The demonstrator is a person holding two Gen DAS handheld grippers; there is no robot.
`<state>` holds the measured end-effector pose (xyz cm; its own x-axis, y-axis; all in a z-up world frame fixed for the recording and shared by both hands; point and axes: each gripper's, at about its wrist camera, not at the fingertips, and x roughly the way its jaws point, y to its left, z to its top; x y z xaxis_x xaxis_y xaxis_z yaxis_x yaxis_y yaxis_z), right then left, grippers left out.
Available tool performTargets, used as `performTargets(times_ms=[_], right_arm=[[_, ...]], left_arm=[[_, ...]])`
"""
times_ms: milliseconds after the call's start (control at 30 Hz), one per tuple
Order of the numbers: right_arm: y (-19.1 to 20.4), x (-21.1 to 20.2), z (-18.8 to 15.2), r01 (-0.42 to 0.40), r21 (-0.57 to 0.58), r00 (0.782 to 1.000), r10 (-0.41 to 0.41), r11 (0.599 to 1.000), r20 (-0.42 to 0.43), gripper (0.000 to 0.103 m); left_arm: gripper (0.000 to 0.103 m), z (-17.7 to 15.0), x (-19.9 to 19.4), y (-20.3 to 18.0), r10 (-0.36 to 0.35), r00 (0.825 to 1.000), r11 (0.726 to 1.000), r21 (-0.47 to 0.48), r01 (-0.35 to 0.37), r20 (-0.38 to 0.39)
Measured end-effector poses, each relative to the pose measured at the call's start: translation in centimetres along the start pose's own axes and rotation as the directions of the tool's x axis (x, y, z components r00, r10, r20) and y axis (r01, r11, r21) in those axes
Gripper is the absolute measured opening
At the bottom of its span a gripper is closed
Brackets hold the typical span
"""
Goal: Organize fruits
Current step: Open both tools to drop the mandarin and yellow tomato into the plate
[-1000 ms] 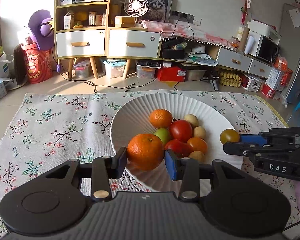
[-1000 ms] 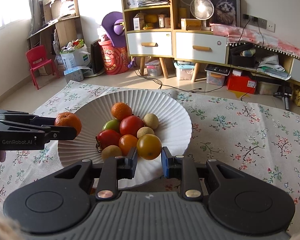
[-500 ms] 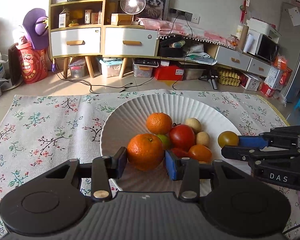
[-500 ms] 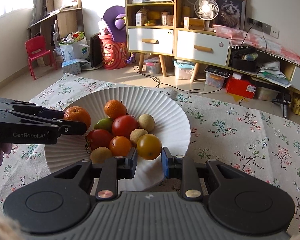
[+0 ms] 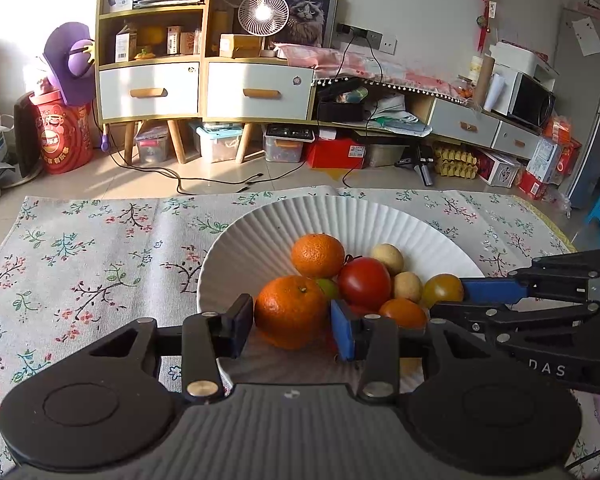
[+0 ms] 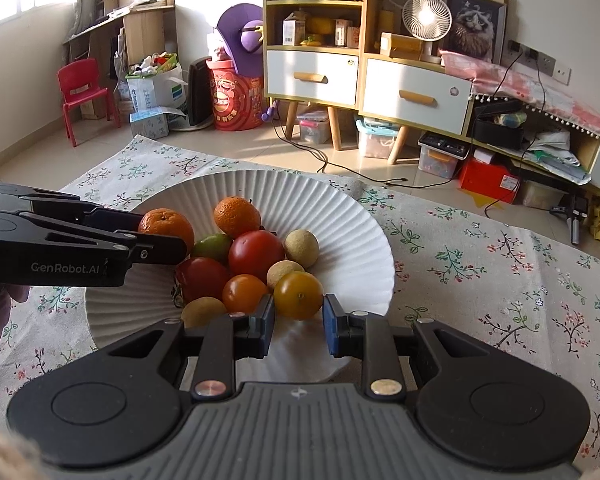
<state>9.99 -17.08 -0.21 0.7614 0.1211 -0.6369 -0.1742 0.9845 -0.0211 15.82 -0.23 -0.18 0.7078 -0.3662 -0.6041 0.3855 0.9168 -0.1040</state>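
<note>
While both claws reach over a white ribbed plate (image 5: 260,232) from opposite sides, each has a fruit between its pads. The left gripper (image 5: 292,322) has its two pads closed against the sides of a large orange mandarin (image 5: 290,312), which fills the gap between them; whether the fruit rests on the plate or hangs just above it cannot be told. In the right wrist view this same mandarin (image 6: 166,226) sits at the tip of the left claw, over the plate's left part.

The right gripper (image 6: 299,322) has its pads set narrowly around a small yellow-orange tomato (image 6: 298,294). The left pad touches the fruit; the right pad is at its side, and contact there is hard to confirm. From the left wrist view the tomato (image 5: 442,290) shows at the tip of the right claw, to the right of the left claw's mandarin.

Just ahead of both claws, a heap of fruit lies in the plate: a second mandarin (image 5: 318,255) farthest forward, a large red tomato (image 5: 364,282) in the middle, a green fruit (image 6: 212,246) beside it, two pale tan round fruits (image 5: 387,258), a small orange tomato (image 6: 244,292), another red tomato (image 6: 200,278), and a tan fruit (image 6: 202,310) nearest the right claw's left pad.

The plate sits on a flowered cloth (image 5: 80,264) that spreads to either side of the claws.
</note>
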Motion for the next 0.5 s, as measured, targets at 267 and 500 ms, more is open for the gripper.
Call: performTargets(times_ms=[267,500], right_arm=[[0.3,-1.3,0.0,0.003,-0.014,1.000,-0.003,1.000,0.002,0.042],[0.0,-2.7,-0.3,0.012,0.015,1.000,-0.012,1.000,0.001,0.055]], left_arm=[[0.071,0.4,-0.6,-0.4,-0.001,1.000,1.000,-0.002,0.001,0.019],[0.084,0.1,-2.3,-1.1,0.013,1.000,1.000,0.019,-0.013,0.000]])
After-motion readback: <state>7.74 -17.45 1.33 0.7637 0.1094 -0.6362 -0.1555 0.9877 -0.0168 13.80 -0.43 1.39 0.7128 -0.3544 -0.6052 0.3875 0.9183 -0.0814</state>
